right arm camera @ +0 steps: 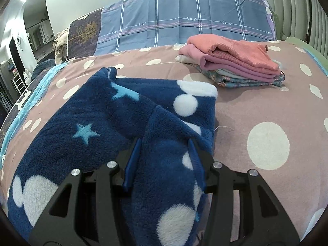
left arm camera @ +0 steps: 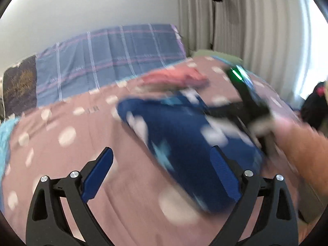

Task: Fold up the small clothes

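A navy fleece garment [right arm camera: 114, 127] with white dots and light-blue stars lies rumpled on the mauve dotted bedsheet [right arm camera: 256, 102]. My right gripper [right arm camera: 165, 141] is shut on a thick fold of it, and fleece fills the gap between its fingers. In the blurred left wrist view the same garment [left arm camera: 180, 139] lies ahead. My left gripper [left arm camera: 162, 149] stands wide open just above the sheet at the garment's near edge, with nothing pinched. The right gripper's body [left arm camera: 246, 94], with a green light, and the person's forearm [left arm camera: 301, 149] show at the right.
A stack of folded clothes [right arm camera: 231, 61], pink on top, sits on the bed behind the garment, also seen in the left view [left arm camera: 176, 78]. Blue plaid bedding [right arm camera: 184, 16] lines the wall. Curtains [left arm camera: 246, 20] hang on the right. The bed's left edge has a turquoise border [right arm camera: 30, 102].
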The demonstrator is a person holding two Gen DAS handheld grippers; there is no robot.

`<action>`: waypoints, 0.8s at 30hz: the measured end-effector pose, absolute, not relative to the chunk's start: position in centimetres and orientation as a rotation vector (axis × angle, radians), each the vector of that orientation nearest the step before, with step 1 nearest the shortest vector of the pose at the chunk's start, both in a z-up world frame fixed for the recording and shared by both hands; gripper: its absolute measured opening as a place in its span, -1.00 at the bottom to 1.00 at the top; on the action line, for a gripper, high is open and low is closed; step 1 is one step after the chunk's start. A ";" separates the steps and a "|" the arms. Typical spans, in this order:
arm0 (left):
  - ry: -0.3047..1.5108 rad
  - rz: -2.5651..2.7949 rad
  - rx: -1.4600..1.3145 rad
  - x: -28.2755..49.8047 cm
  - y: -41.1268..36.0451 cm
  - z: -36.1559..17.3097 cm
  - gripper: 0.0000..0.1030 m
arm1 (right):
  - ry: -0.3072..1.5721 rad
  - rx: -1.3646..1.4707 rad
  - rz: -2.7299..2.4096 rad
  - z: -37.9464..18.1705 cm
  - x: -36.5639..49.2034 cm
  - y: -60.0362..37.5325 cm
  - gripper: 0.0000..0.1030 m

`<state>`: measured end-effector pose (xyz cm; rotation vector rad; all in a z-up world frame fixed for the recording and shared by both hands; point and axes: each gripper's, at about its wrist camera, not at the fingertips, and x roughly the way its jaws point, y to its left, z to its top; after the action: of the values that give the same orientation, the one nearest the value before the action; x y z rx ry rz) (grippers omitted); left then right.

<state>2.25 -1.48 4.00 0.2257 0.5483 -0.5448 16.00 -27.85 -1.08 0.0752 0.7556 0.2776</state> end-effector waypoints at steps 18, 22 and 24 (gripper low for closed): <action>0.655 -0.243 0.419 2.2 -5.6 -4.0 0.88 | 0.697 0.042 0.287 -1.6 15.4 -27.7 -0.06; 0.677 -0.256 0.397 2.3 -5.1 -3.9 0.87 | 0.678 -0.011 0.284 -1.7 15.4 -26.7 -0.06; 0.656 -0.251 0.442 1.7 -5.8 -3.8 0.85 | 0.682 0.014 0.295 -1.8 15.5 -27.2 -0.06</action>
<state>1.71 -5.76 -3.77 0.4416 0.6562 -0.2508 15.48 -27.17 -1.80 0.0140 0.6818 0.2955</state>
